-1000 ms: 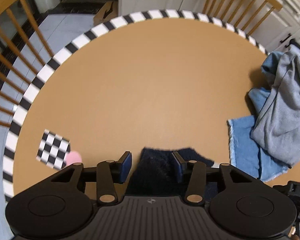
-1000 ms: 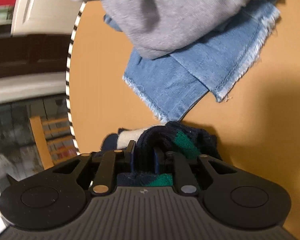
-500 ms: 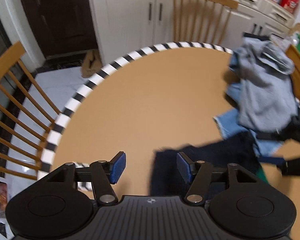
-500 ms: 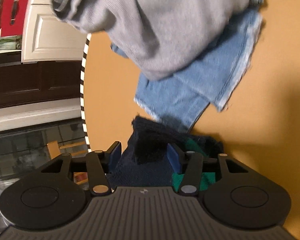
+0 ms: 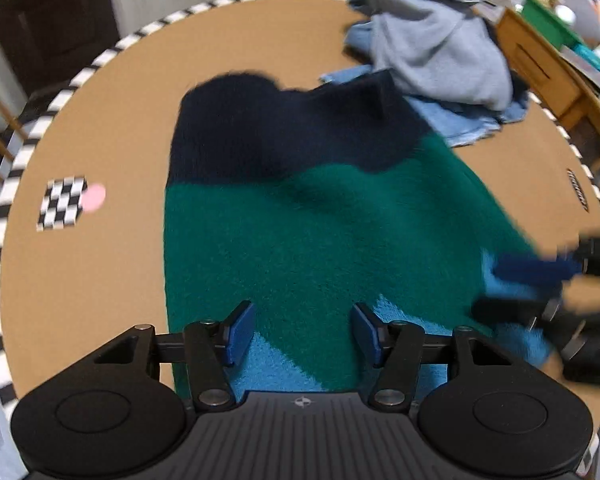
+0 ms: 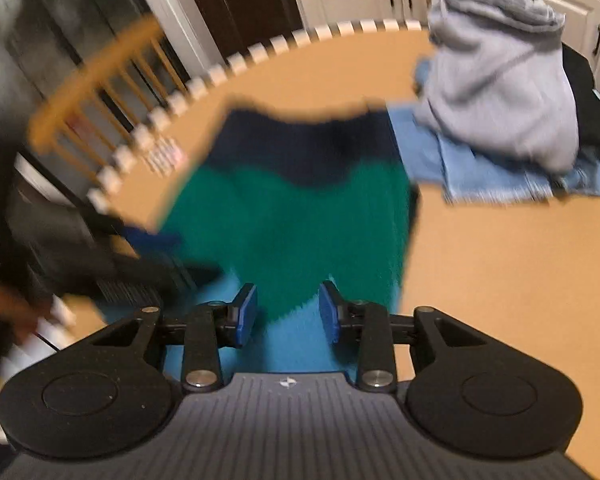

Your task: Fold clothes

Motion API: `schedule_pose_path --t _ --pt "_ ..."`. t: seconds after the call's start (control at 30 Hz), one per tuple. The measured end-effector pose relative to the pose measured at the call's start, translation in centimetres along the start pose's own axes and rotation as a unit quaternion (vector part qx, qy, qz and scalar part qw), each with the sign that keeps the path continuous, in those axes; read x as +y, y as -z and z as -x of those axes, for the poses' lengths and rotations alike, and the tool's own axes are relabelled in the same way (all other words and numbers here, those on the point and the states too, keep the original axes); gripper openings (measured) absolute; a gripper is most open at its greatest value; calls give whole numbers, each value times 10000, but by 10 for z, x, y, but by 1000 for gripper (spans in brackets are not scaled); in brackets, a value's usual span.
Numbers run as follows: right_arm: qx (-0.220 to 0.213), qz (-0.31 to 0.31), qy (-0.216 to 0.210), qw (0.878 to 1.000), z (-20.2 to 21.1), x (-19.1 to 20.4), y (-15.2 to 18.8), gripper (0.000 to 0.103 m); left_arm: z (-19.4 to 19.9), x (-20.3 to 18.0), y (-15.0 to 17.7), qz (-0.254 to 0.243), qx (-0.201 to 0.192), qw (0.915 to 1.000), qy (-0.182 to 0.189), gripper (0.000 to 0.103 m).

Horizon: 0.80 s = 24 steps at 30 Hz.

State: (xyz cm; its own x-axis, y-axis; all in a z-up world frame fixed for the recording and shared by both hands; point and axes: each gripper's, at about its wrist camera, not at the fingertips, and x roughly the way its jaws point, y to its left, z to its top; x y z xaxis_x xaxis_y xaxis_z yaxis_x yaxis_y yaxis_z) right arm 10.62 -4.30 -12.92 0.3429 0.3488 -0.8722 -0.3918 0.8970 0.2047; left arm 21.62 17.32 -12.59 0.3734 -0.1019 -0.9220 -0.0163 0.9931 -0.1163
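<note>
We judged sweater (image 5: 308,236) soft, floppy; grip near hem corners. Left tongs (image 5: 303,332) apart, empty; right tongs (image 6: 287,312) closing, unclamped.

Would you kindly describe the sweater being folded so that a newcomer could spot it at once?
On the round tan table with a black-and-white striped rim, look at the middle, near the heap of grey and pale denim clothes. The sweater lies spread out, the only fuzzy knit, banded navy, green and bright blue.
</note>
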Motion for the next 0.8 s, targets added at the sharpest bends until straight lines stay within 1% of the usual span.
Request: schedule_pose_path --t 0.03,0.1,0.13,0.17,0.33,0.4,0.47,0.5,0.57,0.6,0.67,0.73,0.8 --pt "39 -28 53 10000 -8 -3 8 35 -1 1 1 29 -3 10000 0 58" --pt "-116 -566 -148 9982 -13 -18 17 36 -2 -3 2 -178 15 9998 -81 58" --pt "-111 -829 -241 9962 -14 -25 17 35 -3 -4 2 -232 29 9997 -110 58" --pt "-91 -887 -269 9957 -15 -27 16 35 -3 -4 1 -214 46 9997 -121 58" --pt "-11 -581 -77 9983 -21 -18 12 37 -5 -8 -2 -206 84 9995 -228 58" --pt "-6 -574 -61 9983 -23 -17 13 38 -5 -9 -1 -222 53 9994 -271 58" --pt "-17 -579 -67 9983 -20 -15 14 39 -1 -11 -7 -266 43 9992 -311 58" --pt "-55 -591 -96 9982 -16 -15 13 38 7 -12 -8 -265 -6 9992 -309 56" --pt "-347 -703 -323 9964 6 -21 15 38 25 -12 -6 -326 -146 9991 -234 57" --pt "-530 -761 -468 9946 20 -25 18 39 35 -12 -2 -377 -227 9989 -167 60" --pt "-885 -926 -652 9896 44 -44 33 43 47 -11 10 -382 -279 9989 -10 63" --pt "-1062 -1144 -732 9850 59 -64 51 46 58 -10 22 -395 -324 9986 140 63" --pt "-1098 -1419 -866 9799 61 -83 73 46 54 -14 35 -542 -231 9981 177 63"
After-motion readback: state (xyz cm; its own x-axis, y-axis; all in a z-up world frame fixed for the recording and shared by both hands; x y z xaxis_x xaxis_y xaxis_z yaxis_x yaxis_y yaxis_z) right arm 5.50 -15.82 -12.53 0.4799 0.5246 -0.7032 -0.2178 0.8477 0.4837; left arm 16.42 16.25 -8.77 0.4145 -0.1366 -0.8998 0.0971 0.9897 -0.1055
